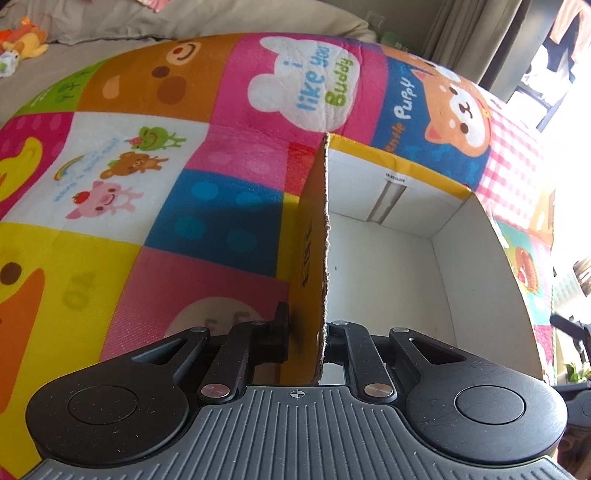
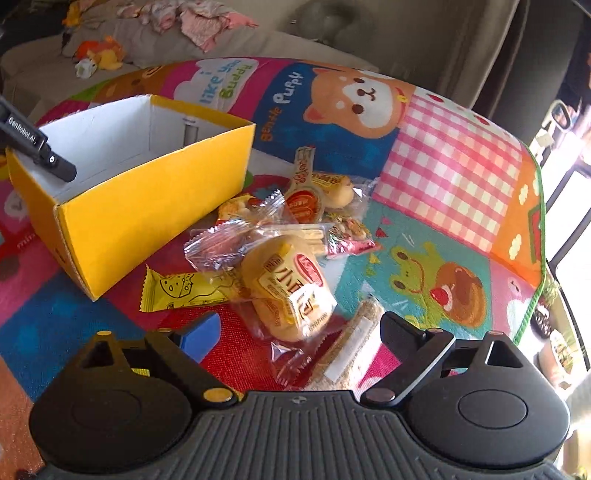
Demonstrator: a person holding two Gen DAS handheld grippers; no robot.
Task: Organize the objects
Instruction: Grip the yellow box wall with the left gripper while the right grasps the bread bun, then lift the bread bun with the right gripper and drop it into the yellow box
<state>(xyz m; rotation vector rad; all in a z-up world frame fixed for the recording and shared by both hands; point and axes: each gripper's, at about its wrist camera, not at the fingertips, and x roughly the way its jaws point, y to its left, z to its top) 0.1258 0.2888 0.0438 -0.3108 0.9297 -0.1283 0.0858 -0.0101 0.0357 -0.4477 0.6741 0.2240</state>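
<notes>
A yellow cardboard box (image 2: pixel 147 206) with a white, empty inside stands on the colourful play mat. My left gripper (image 1: pixel 306 339) is shut on the box's left wall (image 1: pixel 314 258); it also shows in the right wrist view (image 2: pixel 55 166) at the box's near left rim. A pile of wrapped snacks lies right of the box: a bun in clear wrap (image 2: pixel 291 288), a yellow cheese bar (image 2: pixel 177 288), a red-label pack (image 2: pixel 306 199), a cereal bar (image 2: pixel 354 339). My right gripper (image 2: pixel 299 332) is open, low over the bun, with fingers either side of it.
The play mat (image 1: pixel 110 155) covers a raised surface, with its edge at the right (image 2: pixel 535 258). A sofa with plush toys (image 2: pixel 99 55) and clothes (image 2: pixel 199 22) stands behind. A window and curtains are to the right.
</notes>
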